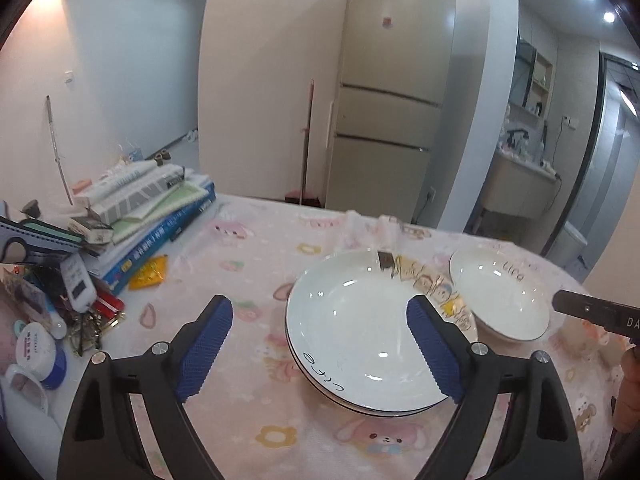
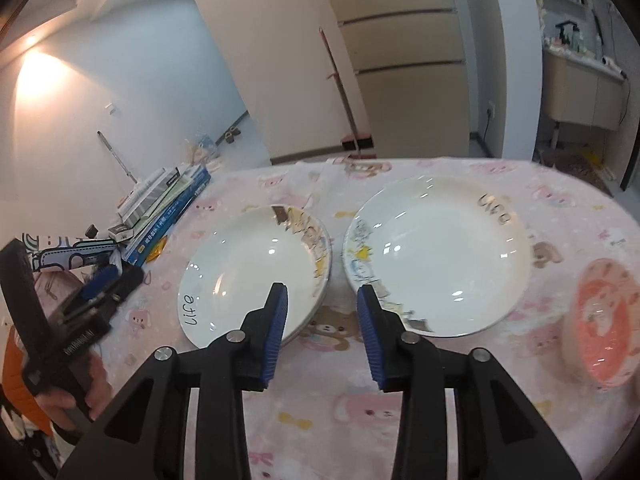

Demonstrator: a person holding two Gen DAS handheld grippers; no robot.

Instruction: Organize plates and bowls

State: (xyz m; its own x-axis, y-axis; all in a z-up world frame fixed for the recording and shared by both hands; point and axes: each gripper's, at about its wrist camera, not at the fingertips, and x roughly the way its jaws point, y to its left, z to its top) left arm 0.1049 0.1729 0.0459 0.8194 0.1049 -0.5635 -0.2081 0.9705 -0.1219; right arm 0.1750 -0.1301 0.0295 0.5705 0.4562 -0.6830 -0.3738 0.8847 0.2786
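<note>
Two white "life" plates (image 2: 256, 268) sit stacked on the pink tablecloth (image 2: 340, 420), a third plate (image 2: 440, 256) and pink bowl (image 2: 604, 320) remain loose; left gripper (image 1: 320, 352) and right gripper (image 2: 322, 332) both gape empty.

— What sort of place was it?

— A home, a dining corner beside the kitchen. A tall beige fridge (image 1: 394, 92) stood against the wall, with a broom (image 1: 306, 148) leaning next to it.

— Anything else?

— The bench wore a pink cartoon-animal cloth (image 1: 256, 264), a pile of books (image 1: 160, 208) sat at one side, and a washbasin cabinet (image 1: 520, 188) showed through an opening.
</note>
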